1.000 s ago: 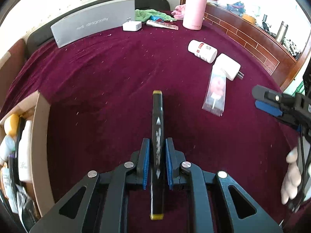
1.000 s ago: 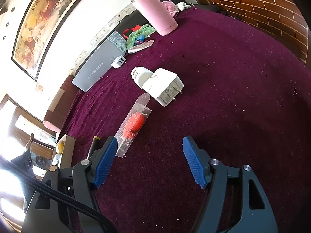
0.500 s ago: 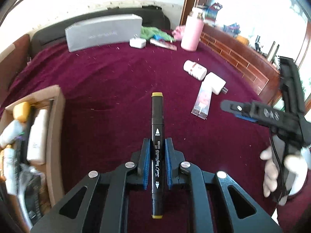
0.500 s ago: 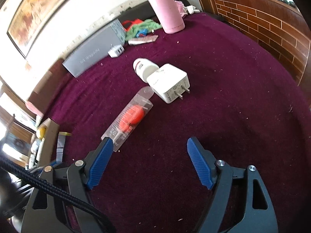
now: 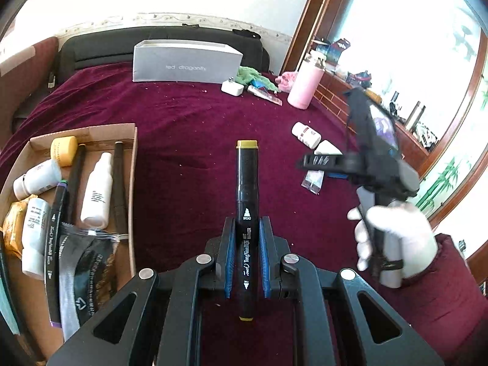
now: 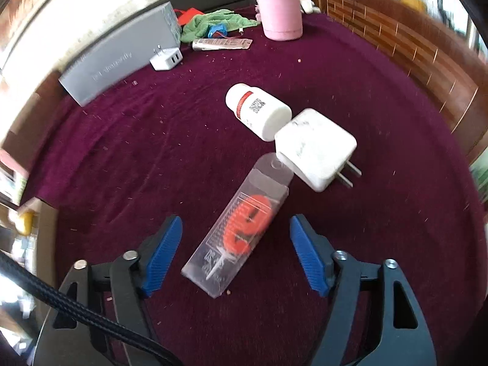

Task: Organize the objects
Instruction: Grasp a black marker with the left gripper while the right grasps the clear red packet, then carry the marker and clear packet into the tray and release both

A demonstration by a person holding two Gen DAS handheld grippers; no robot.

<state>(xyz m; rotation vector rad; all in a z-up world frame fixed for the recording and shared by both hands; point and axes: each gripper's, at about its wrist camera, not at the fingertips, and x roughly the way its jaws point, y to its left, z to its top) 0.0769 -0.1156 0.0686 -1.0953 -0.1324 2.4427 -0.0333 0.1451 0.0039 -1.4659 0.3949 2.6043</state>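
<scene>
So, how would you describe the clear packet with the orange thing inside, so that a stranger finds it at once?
Look at the maroon cloth, then at the white charger near its middle. The clear packet lies flat just in front of the charger, its rounded tab touching it, between the closing fingers of the right gripper. It alone is see-through with an orange piece inside; bottle and charger are plain white.

Your left view is bright daylight, pouring in from the window on the right and blowing out to white there. Straight edges bow at the fisheye rim, and corners go black. Your right view smears with motion blur around its edges; the centre stays fairly sharp.
</scene>
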